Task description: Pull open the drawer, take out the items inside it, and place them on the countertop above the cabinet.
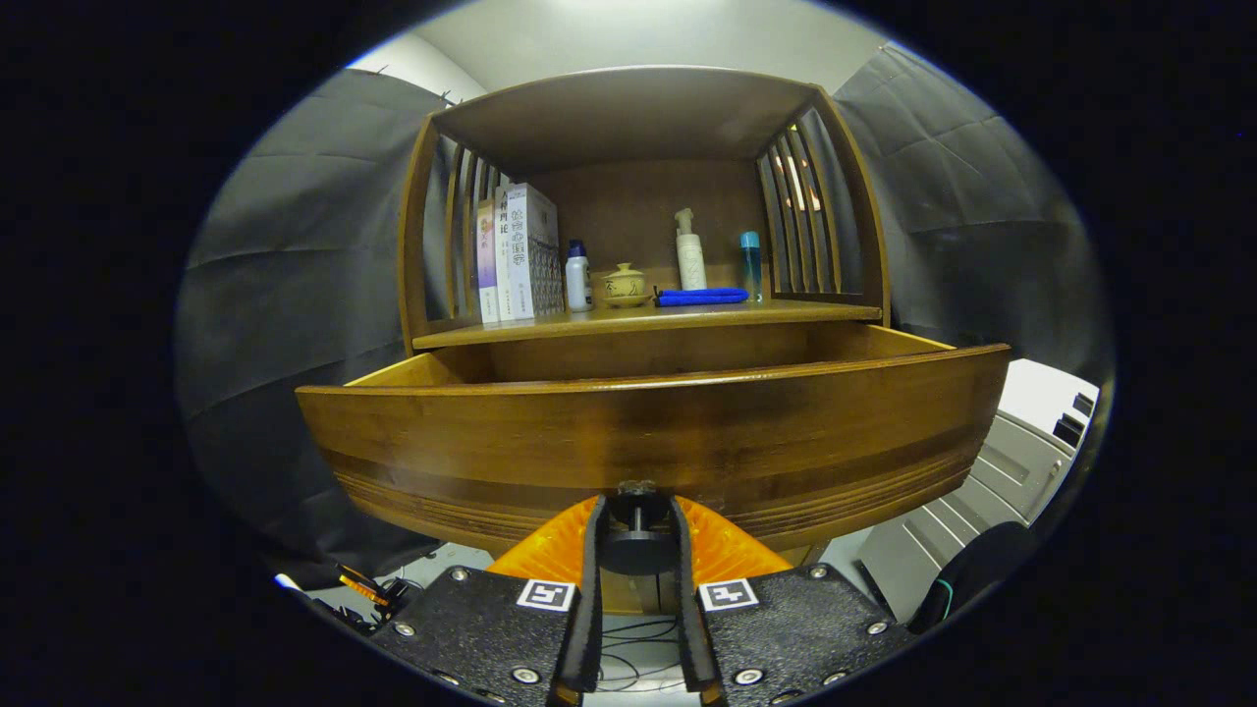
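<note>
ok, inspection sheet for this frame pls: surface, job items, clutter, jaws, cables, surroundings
surface: countertop above the drawer, wooden, part bare at the front.
job's things: drawer pulled open; its inside is hidden behind the front panel; knob under the front.
clutter: on the countertop, books, small white bottle, lidded cup, blue cloth, pump bottle, blue bottle.
grippers: gripper jaws closed on the knob.
cables: dark cables on the floor below the drawer.
surroundings: black cloth walls, white furniture beside the cabinet.

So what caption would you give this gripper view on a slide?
Gripper jaws shut on the knob of the pulled-out wooden drawer below the countertop.
</note>
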The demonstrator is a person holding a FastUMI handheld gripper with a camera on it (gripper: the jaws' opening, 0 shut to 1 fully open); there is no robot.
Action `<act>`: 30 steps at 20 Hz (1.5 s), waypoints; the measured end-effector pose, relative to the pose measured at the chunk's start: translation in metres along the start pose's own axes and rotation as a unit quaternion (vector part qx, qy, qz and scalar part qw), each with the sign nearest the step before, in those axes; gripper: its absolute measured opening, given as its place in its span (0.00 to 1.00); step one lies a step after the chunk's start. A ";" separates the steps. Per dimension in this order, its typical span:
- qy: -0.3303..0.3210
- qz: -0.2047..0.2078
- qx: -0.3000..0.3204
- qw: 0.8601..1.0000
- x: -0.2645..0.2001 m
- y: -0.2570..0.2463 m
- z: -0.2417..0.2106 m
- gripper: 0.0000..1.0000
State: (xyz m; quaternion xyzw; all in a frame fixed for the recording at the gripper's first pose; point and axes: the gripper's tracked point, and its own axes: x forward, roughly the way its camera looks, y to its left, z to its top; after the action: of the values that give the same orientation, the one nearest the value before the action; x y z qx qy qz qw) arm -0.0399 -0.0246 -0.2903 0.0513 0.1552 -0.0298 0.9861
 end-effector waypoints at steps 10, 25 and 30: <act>0.018 0.001 0.000 1.000 -0.030 0.004 -0.009 0.32; -0.031 0.019 -0.029 0.999 -0.055 0.024 0.043 0.95; -0.067 0.004 -0.051 0.996 -0.061 0.021 0.102 0.95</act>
State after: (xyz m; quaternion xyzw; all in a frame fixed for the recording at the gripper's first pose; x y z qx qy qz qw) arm -0.0654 -0.0125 -0.1733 -0.0001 0.0894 -0.0210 0.9958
